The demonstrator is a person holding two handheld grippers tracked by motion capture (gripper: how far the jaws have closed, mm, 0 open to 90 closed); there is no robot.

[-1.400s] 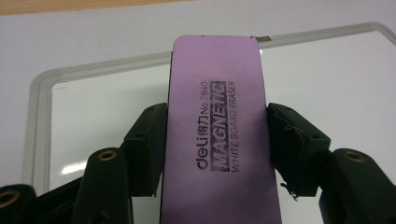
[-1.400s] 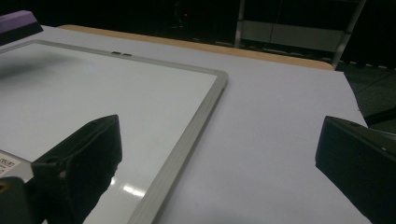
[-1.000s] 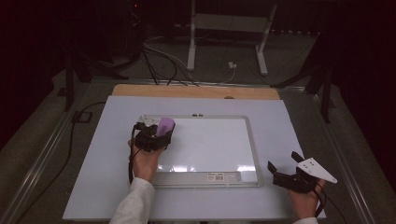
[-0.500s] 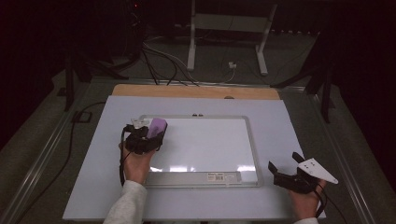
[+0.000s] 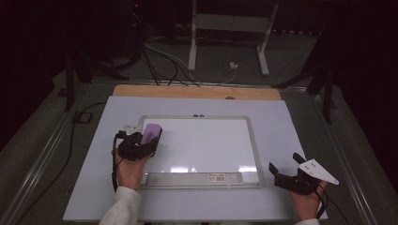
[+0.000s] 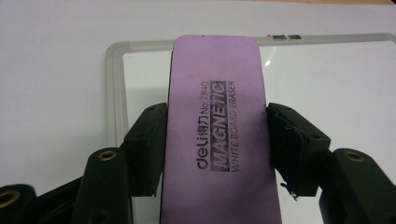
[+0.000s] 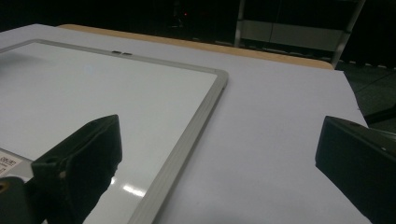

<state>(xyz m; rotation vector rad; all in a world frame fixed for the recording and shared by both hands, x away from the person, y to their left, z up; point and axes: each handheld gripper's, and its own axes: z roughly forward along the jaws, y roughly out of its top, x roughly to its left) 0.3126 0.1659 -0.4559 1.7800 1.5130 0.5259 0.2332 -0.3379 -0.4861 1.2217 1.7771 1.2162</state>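
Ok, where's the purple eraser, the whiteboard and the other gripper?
purple eraser (image 6: 217,121), left gripper view, its printed top.
whiteboard (image 5: 256,140), high view, its right frame edge.
right gripper (image 5: 284,169), high view, between its open jaws.

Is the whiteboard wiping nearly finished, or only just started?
Looks nearly done: the whiteboard shows no marks in the high view. In hand: the left claw grips the purple eraser by its sides, at the board's left edge. The right claw rests open beside the board's lower right corner. Probably left: setting the eraser down.

Black tools (image 5: 141,146), brass-coloured screws, trailing cables; sleeve (image 5: 123,208) seemingly white.
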